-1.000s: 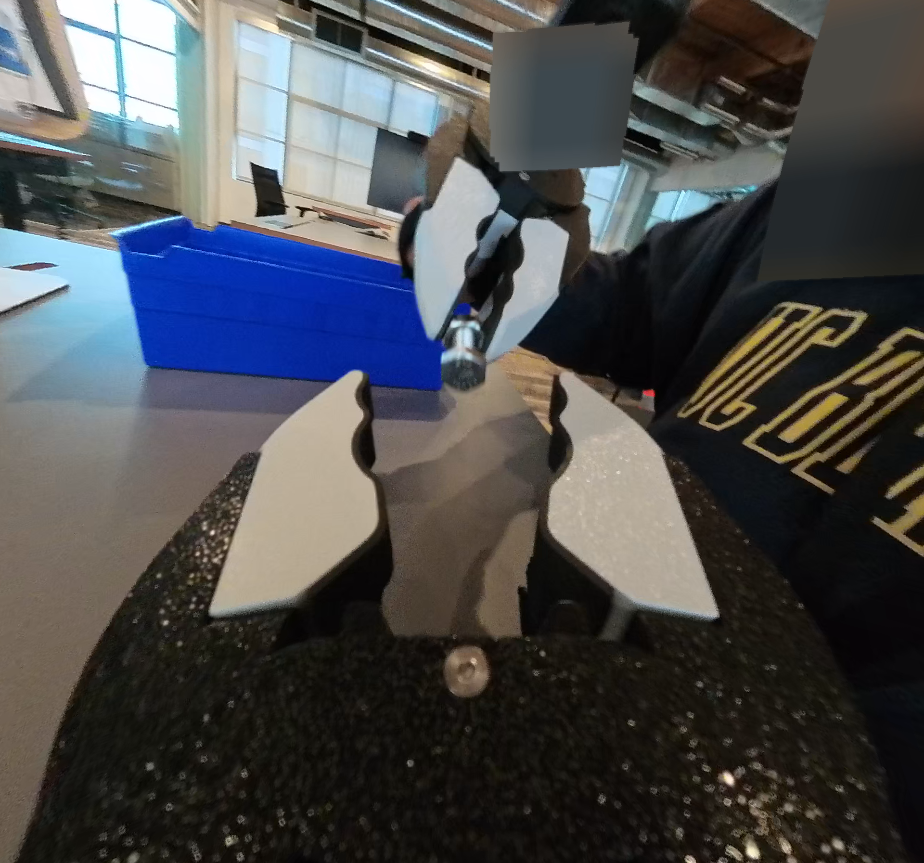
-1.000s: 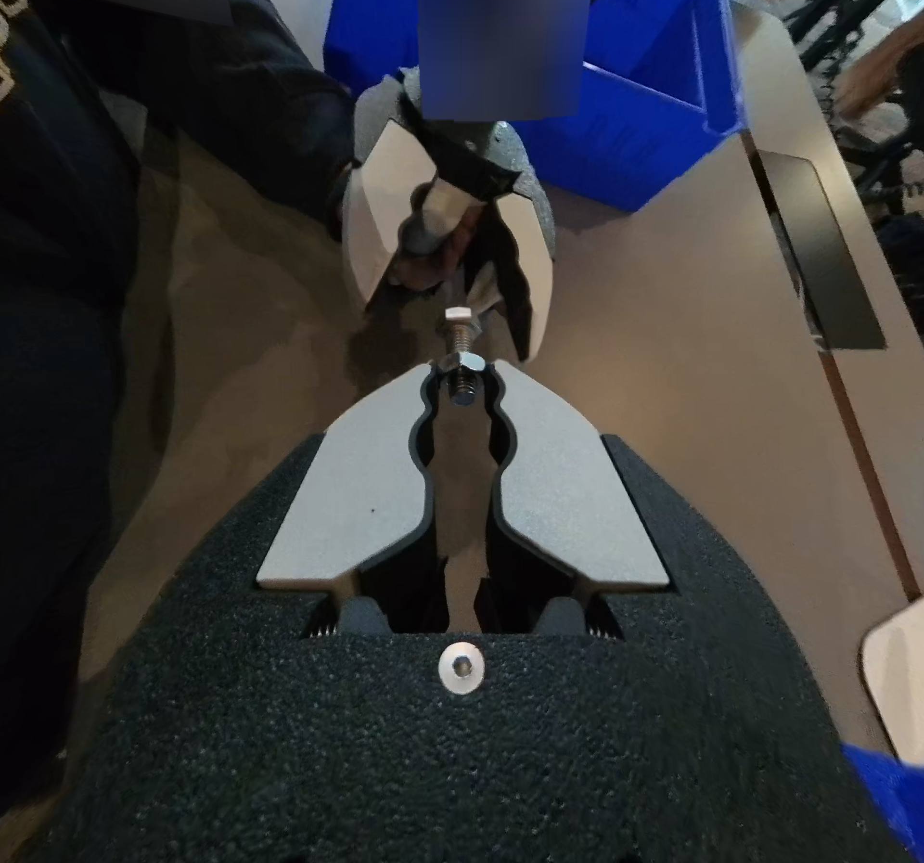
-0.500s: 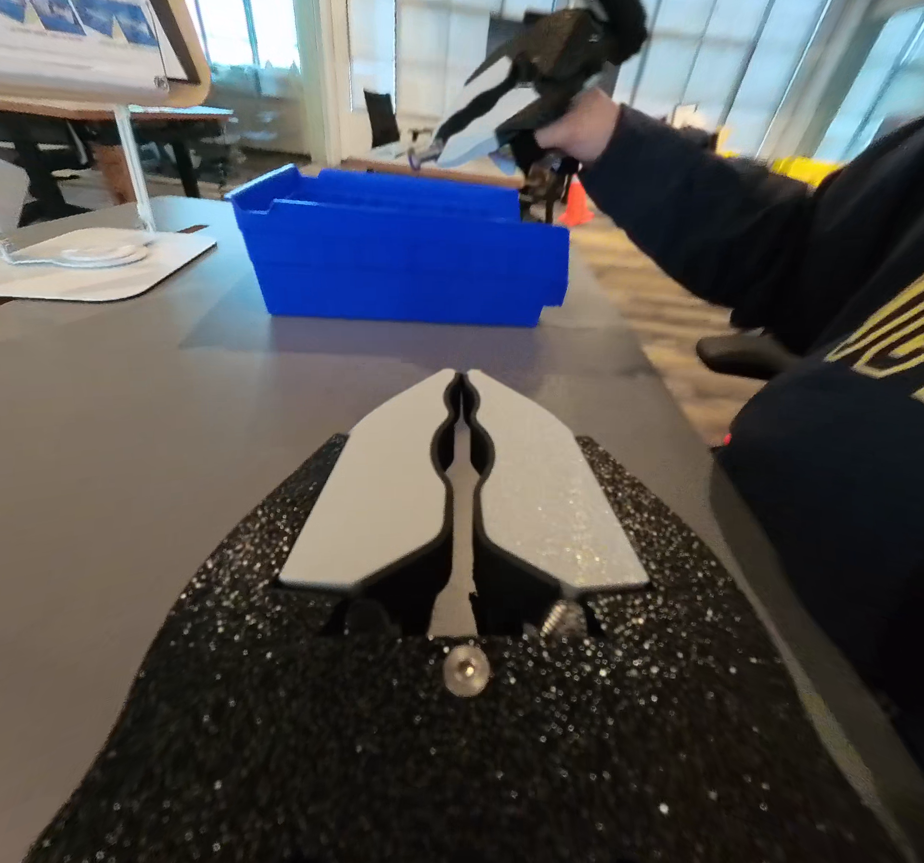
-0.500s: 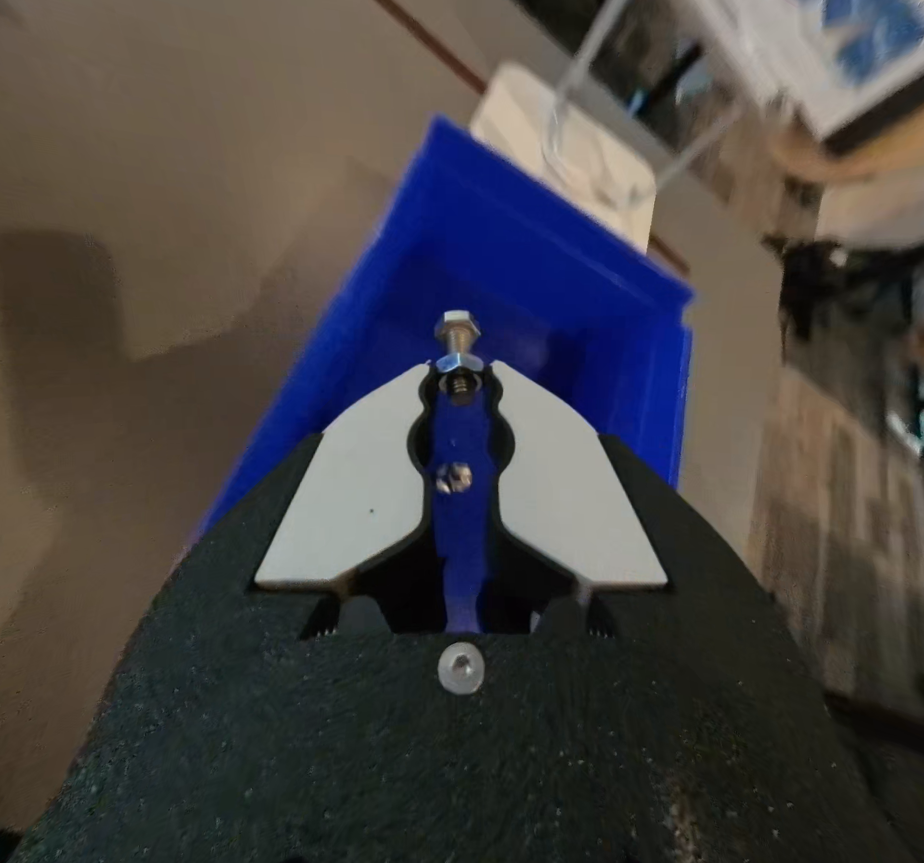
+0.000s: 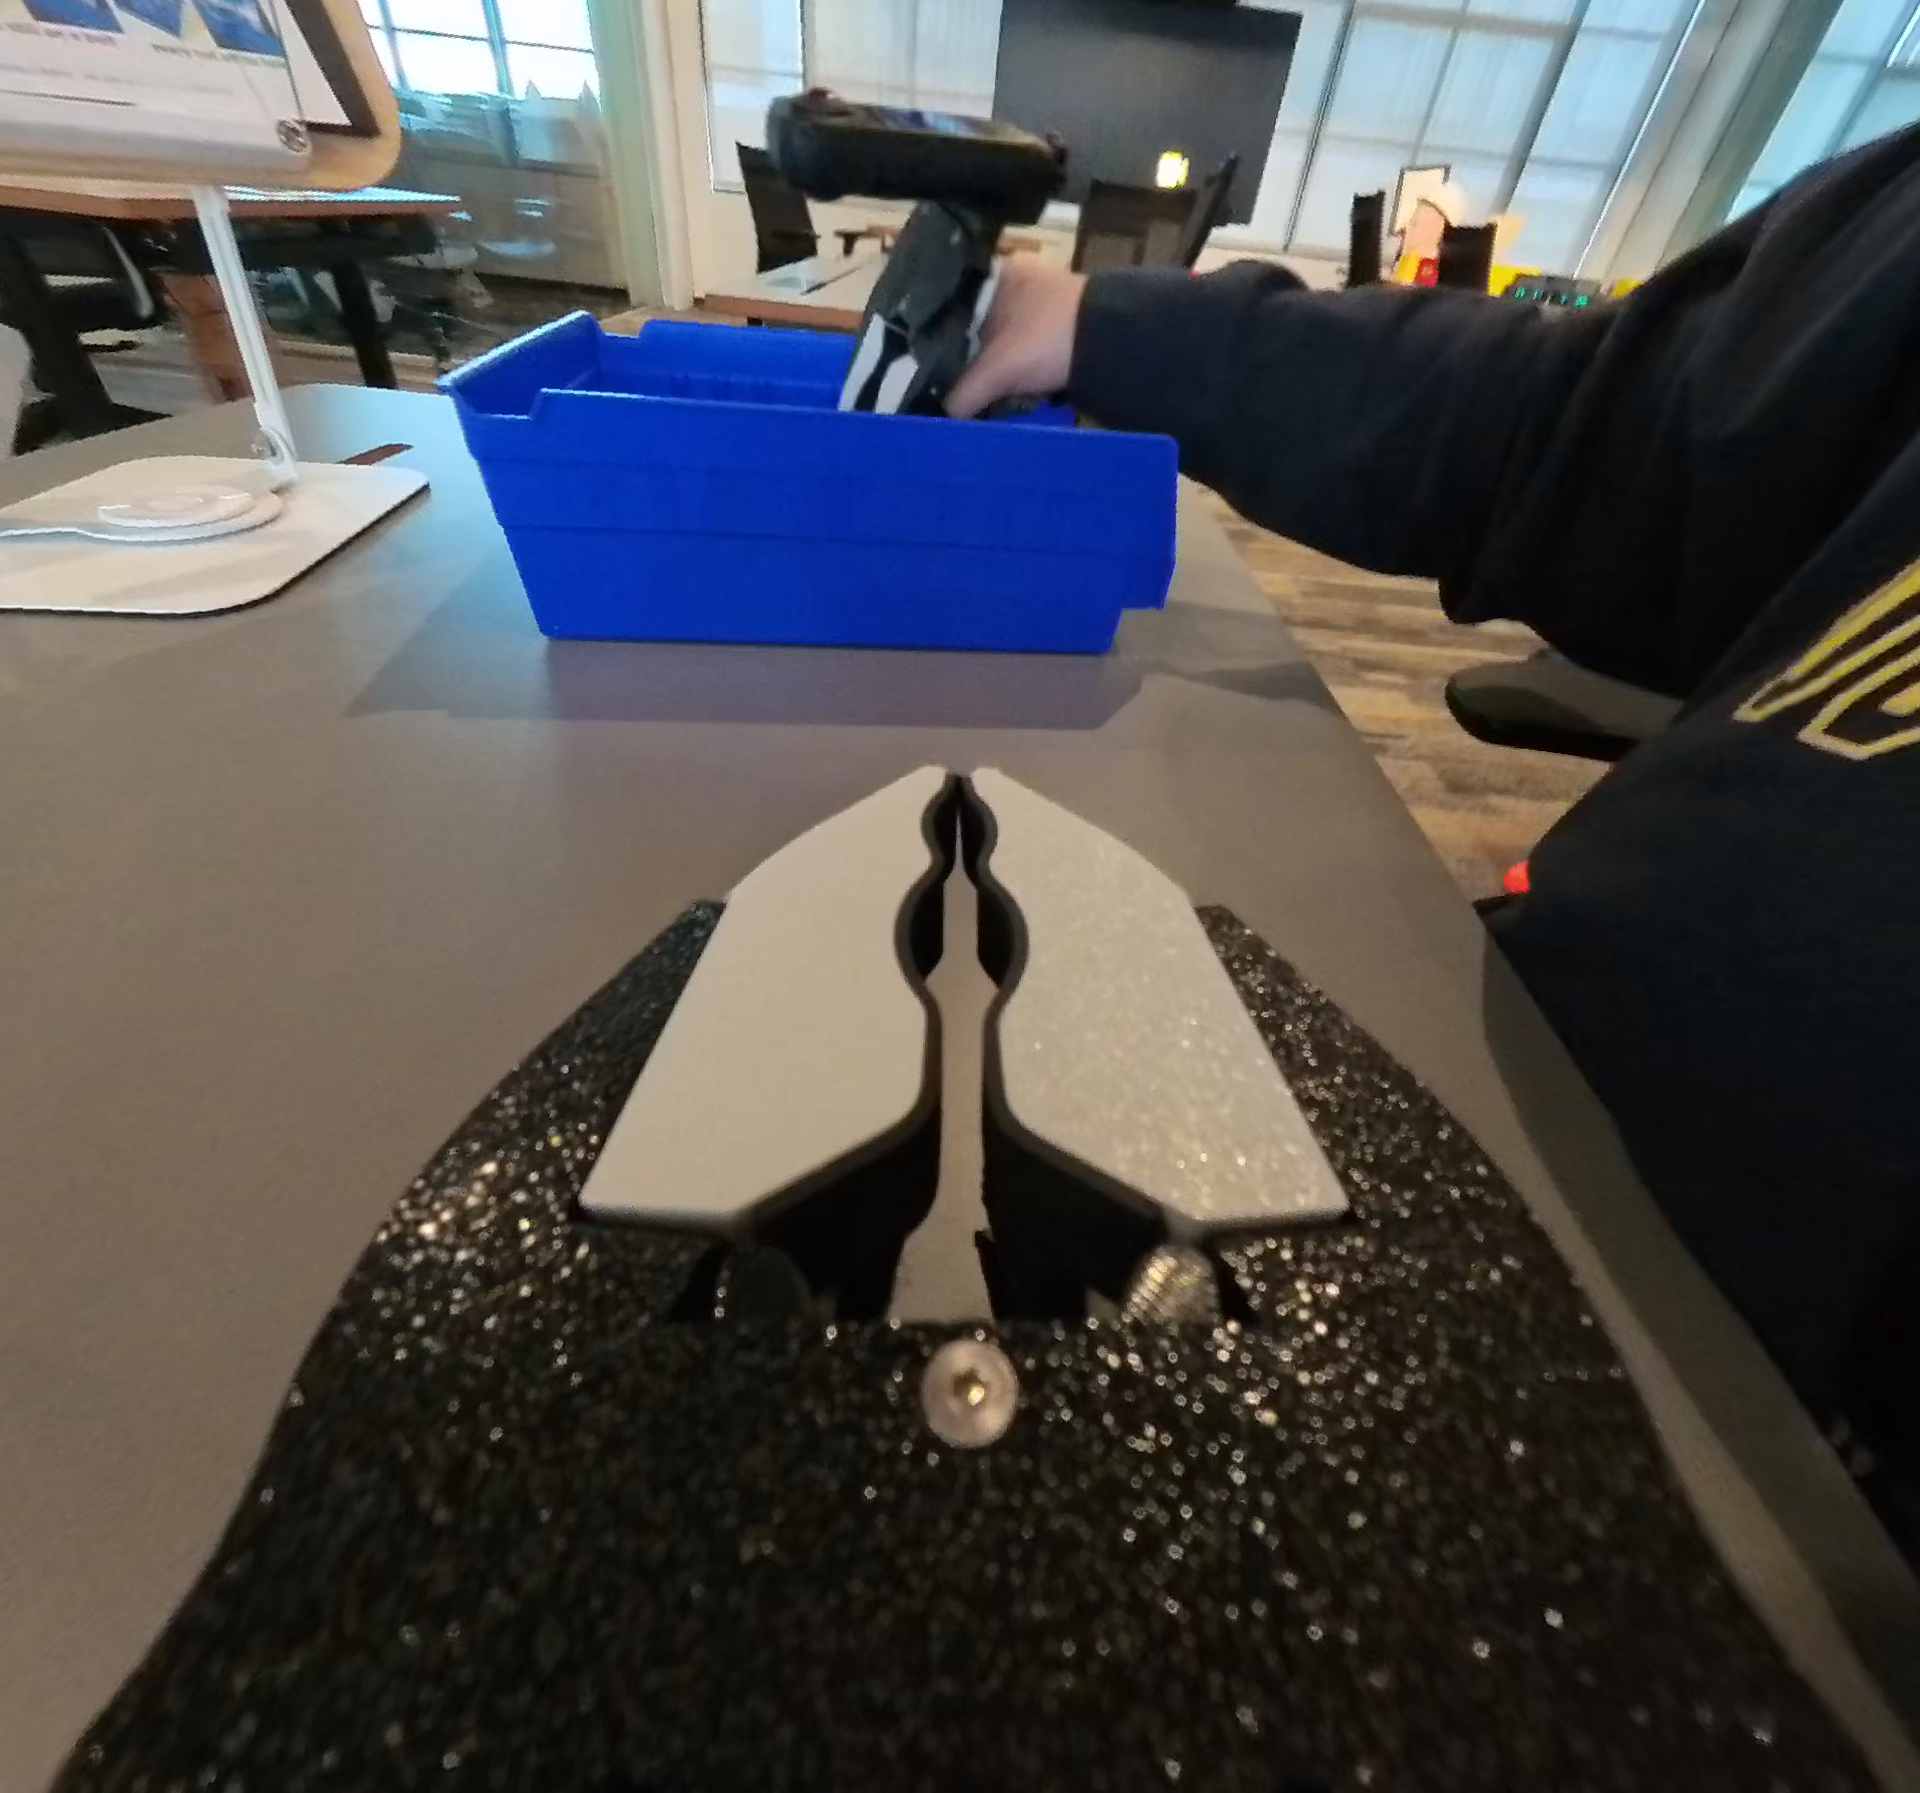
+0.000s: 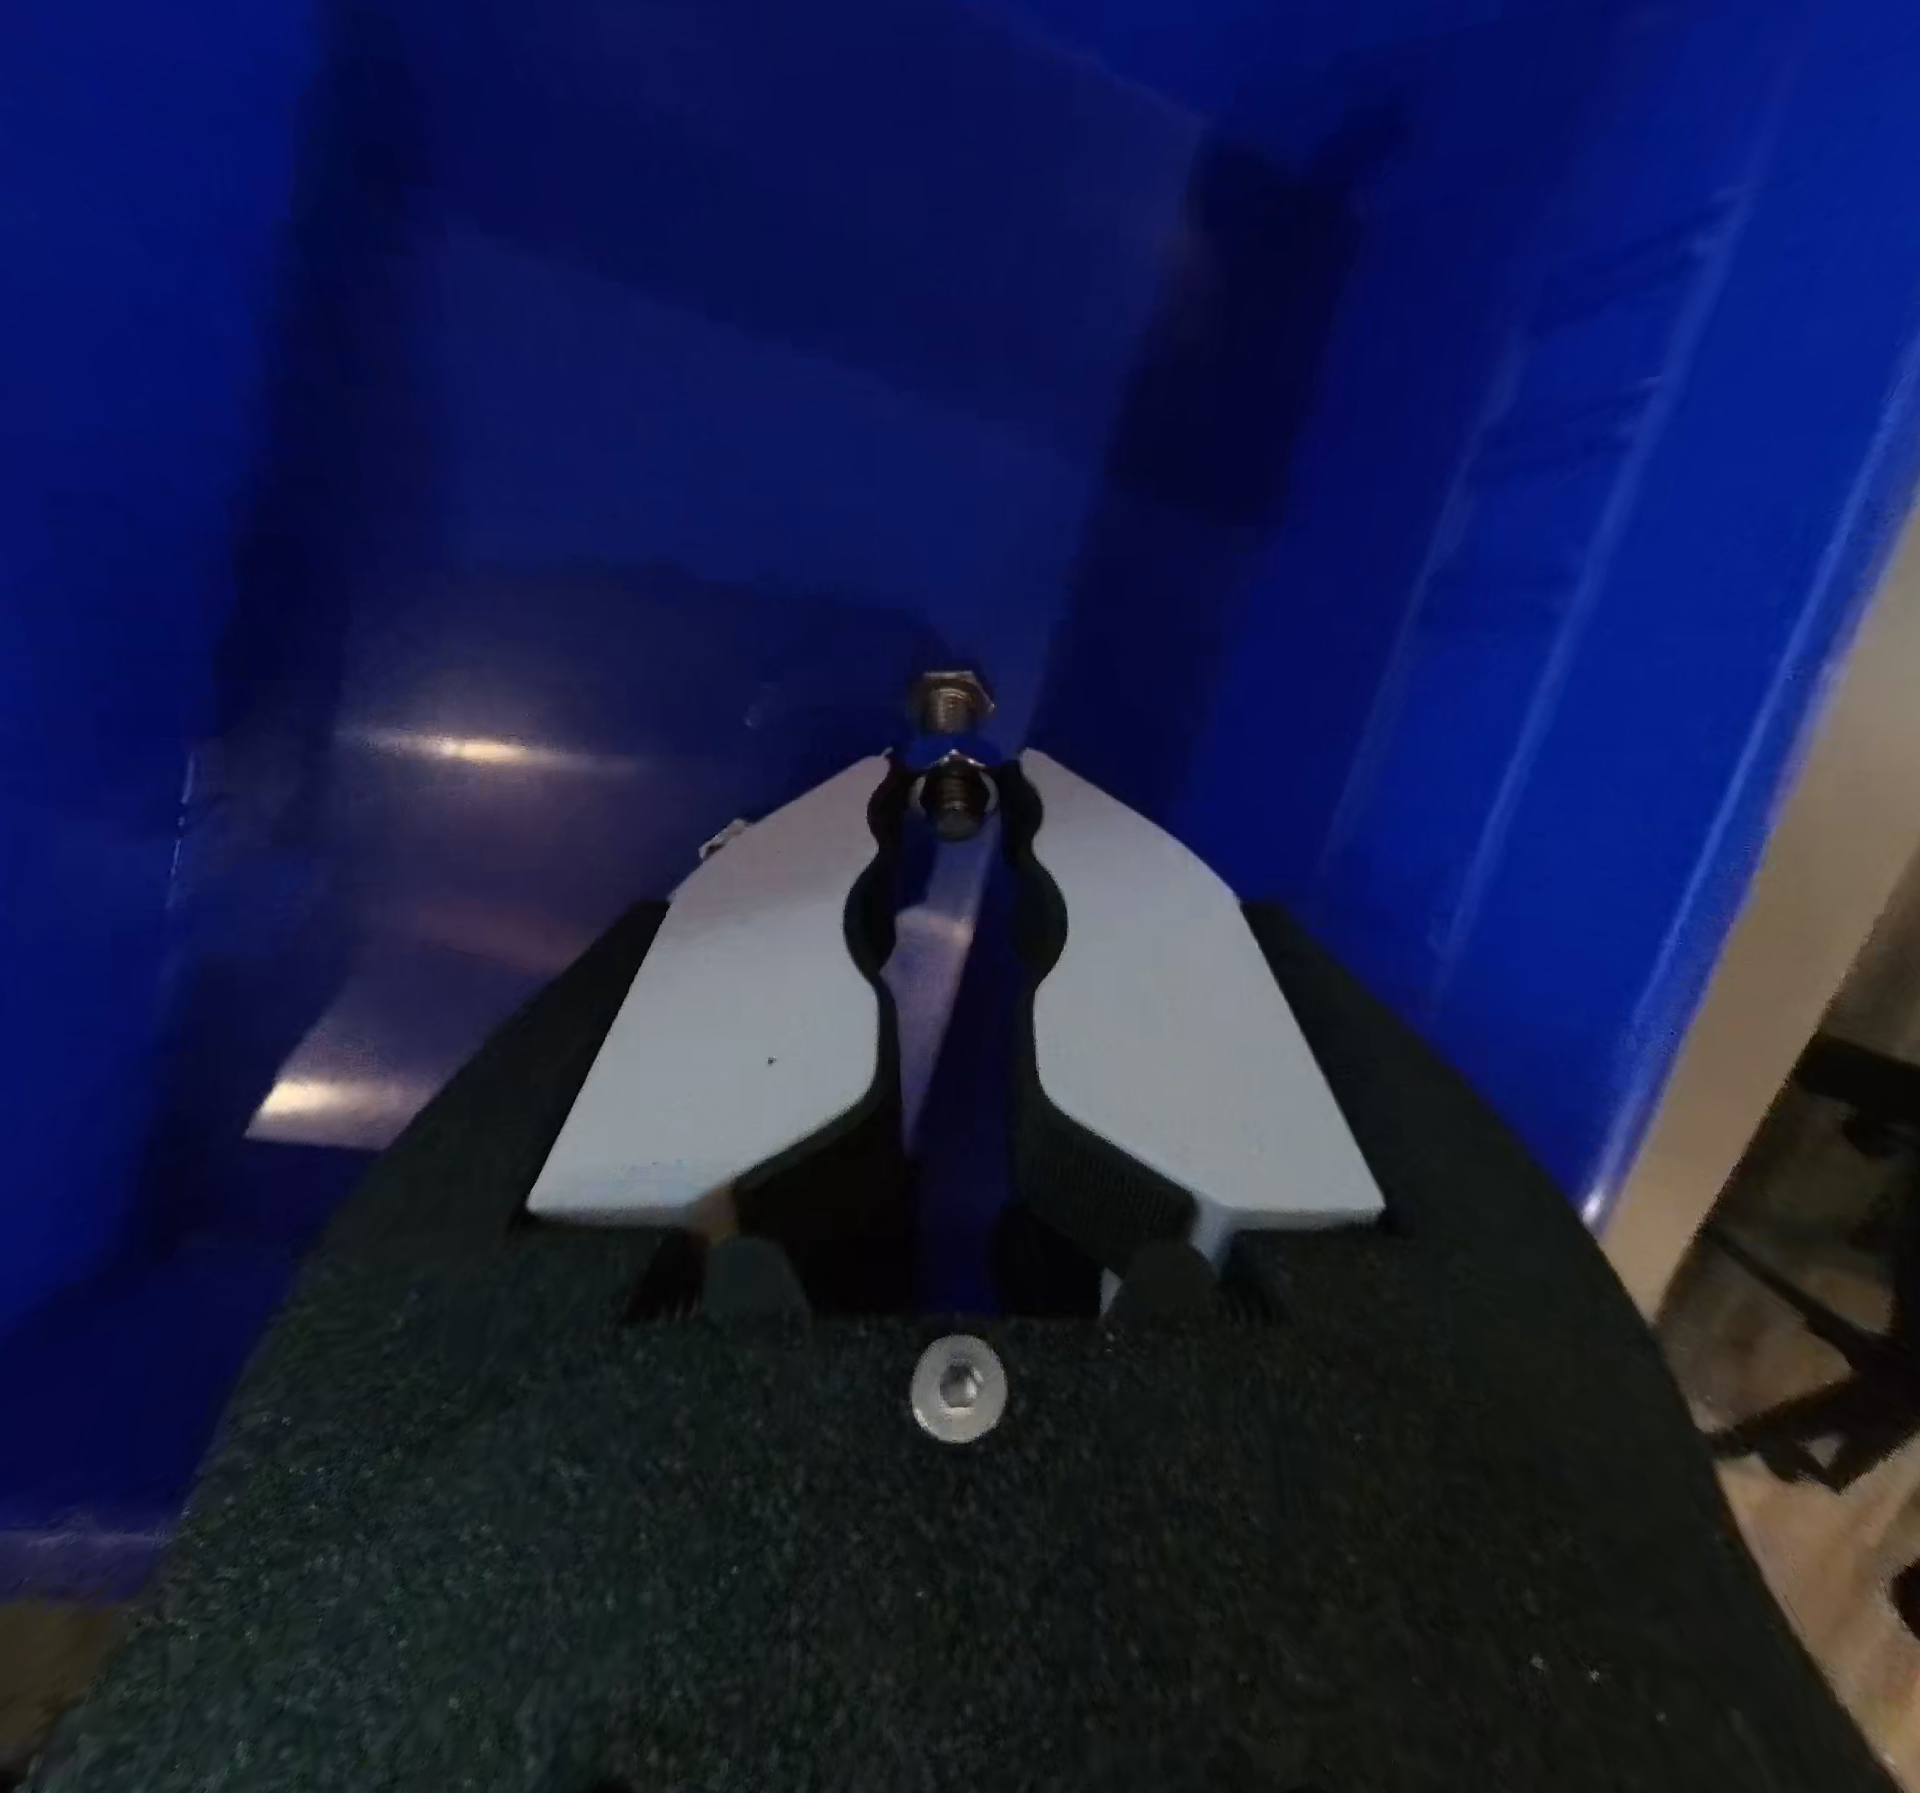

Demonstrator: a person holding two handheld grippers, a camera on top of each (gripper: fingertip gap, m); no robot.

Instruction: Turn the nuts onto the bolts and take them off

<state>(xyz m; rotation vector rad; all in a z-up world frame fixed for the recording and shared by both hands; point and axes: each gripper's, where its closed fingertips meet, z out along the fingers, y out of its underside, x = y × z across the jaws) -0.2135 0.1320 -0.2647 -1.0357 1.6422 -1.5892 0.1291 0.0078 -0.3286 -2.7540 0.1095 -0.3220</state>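
Note:
My right gripper [image 6: 951,761] is shut on a small steel bolt [image 6: 951,715] with a nut [image 6: 951,754] threaded on it, held at the fingertips deep inside the blue bin [image 6: 727,289], just above its floor. In the left wrist view the right gripper [image 5: 899,372] reaches down into the blue bin [image 5: 831,538], held by a hand; its tips are hidden behind the bin wall. My left gripper [image 5: 961,787] is shut and empty, low over the grey table [image 5: 260,860], well short of the bin.
A white base plate [image 5: 156,538] with a clear sign stand sits at the table's back left. The person's dark sleeve [image 5: 1455,455] and torso fill the right side. The table's right edge [image 5: 1351,756] runs beside the left gripper. Tip to tip, the grippers are about 35 centimetres apart.
My right gripper carried the bolt with its nut away from the left gripper, over the bin and down inside it. My left gripper closed from open and drew back over the table.

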